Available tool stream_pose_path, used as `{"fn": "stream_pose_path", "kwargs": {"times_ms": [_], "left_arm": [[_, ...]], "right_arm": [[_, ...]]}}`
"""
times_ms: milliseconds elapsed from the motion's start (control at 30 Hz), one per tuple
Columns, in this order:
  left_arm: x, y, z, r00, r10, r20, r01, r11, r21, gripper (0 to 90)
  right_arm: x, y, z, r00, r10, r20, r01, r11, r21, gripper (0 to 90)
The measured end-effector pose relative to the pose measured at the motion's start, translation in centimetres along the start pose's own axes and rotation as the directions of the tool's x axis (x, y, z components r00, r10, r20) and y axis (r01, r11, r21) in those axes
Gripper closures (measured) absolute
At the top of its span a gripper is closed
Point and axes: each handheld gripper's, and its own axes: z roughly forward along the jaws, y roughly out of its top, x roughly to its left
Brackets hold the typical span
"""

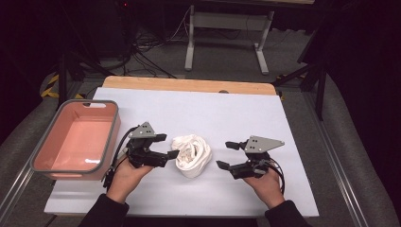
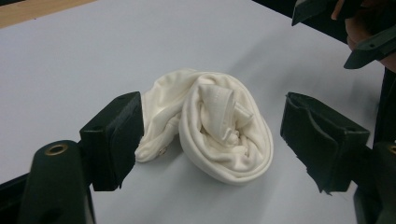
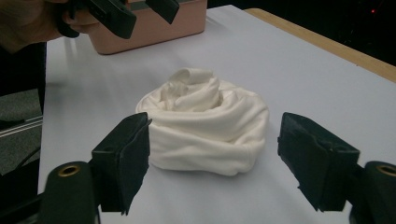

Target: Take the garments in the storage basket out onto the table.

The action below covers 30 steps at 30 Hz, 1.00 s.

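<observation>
While flanking cloth (image 1: 191,155) | left tongs (image 1: 167,146) open | right tongs (image 1: 226,155) open

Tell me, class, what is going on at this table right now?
A person holds a two-jaw gripper in each hand at a white-covered table. Between them lies a rolled-up cream cloth. The left gripper and the right gripper both point at the cloth from opposite sides with fingers open; neither grips it, though the left looks very near its edge. An empty pink bin sits at the left.
</observation>
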Motion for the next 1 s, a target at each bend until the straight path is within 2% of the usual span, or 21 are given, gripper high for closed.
{"fn": "stream_pose_path", "kwargs": {"times_ms": [100, 167, 233, 333, 467, 500, 533, 567, 667, 800, 833, 867, 933, 1000], "left_arm": [[0.1, -0.2, -0.2, 0.9999, 0.009, -0.008, -0.009, 1.0000, 0.003, 23.2], [0.2, -0.3, -0.2, 1.0000, 0.005, 0.001, -0.005, 1.0000, 0.000, 22.6], [0.2, -0.3, -0.1, 0.9981, -0.024, 0.056, 0.024, 0.9997, 0.002, 21.3], [0.3, -0.3, 0.0, 0.9966, -0.018, 0.081, 0.018, 0.9998, 0.011, 17.3], [0.3, -0.4, -0.1, 0.9971, -0.014, 0.075, 0.013, 0.9999, 0.011, 10.8], [0.3, -0.4, -0.2, 0.9983, -0.007, 0.057, 0.006, 0.9999, 0.008, 9.4], [0.3, -0.4, -0.2, 0.9983, -0.007, 0.057, 0.006, 0.9999, 0.008, 8.3], [0.3, -0.5, -0.4, 0.9996, 0.005, 0.029, -0.005, 1.0000, 0.000, 6.1], [0.4, -0.7, -0.8, 0.9998, 0.009, 0.017, -0.009, 1.0000, 0.000, 5.8], [0.5, -0.9, -1.2, 1.0000, 0.006, -0.005, -0.006, 0.9999, 0.012, 5.5], [0.7, -1.1, -1.4, 0.9999, -0.006, -0.015, 0.006, 0.9992, 0.040, 6.9], [0.7, -1.1, -1.4, 0.9999, -0.006, -0.015, 0.006, 0.9992, 0.040, 7.1], [1.0, -1.4, -1.8, 0.9996, -0.026, -0.005, 0.026, 0.9987, 0.043, 7.1], [1.1, -1.6, -2.1, 0.9996, -0.026, -0.015, 0.026, 0.9988, 0.041, 7.3]], "right_arm": [[-0.3, 0.7, 0.8, 1.0000, 0.002, -0.004, -0.002, 1.000, 0.017, 28.8], [-0.4, 0.9, 1.1, 1.0000, 0.001, 0.002, -0.001, 1.000, 0.030, 30.2], [-0.6, 1.3, 1.9, 0.9999, -0.006, 0.009, 0.006, 0.999, 0.054, 31.3], [-1.0, 2.2, 3.0, 0.9996, -0.027, -0.003, 0.028, 0.997, 0.077, 33.6], [-1.5, 2.9, 4.1, 0.9996, -0.023, -0.014, 0.024, 0.995, 0.092, 34.0], [-1.6, 3.1, 4.4, 0.9996, -0.020, -0.017, 0.022, 0.995, 0.097, 34.1], [-1.8, 3.3, 4.7, 0.9996, -0.016, -0.022, 0.018, 0.995, 0.102, 34.0], [-2.0, 3.5, 5.1, 0.9996, -0.014, -0.026, 0.017, 0.994, 0.108, 34.0], [-2.4, 3.8, 6.0, 0.9992, 0.004, -0.041, 0.001, 0.993, 0.121, 34.1], [-2.8, 4.0, 7.1, 0.9994, -0.003, -0.034, 0.008, 0.989, 0.147, 34.6], [-3.1, 4.0, 7.7, 0.9996, -0.004, -0.027, 0.008, 0.987, 0.159, 34.8], [-3.1, 4.0, 7.7, 0.9996, -0.004, -0.027, 0.008, 0.987, 0.159, 34.8], [-3.7, 4.0, 8.5, 0.9998, 0.006, -0.016, -0.003, 0.985, 0.174, 35.1], [-4.1, 4.0, 9.1, 0.9995, 0.031, -0.009, -0.029, 0.982, 0.187, 35.2]]}}
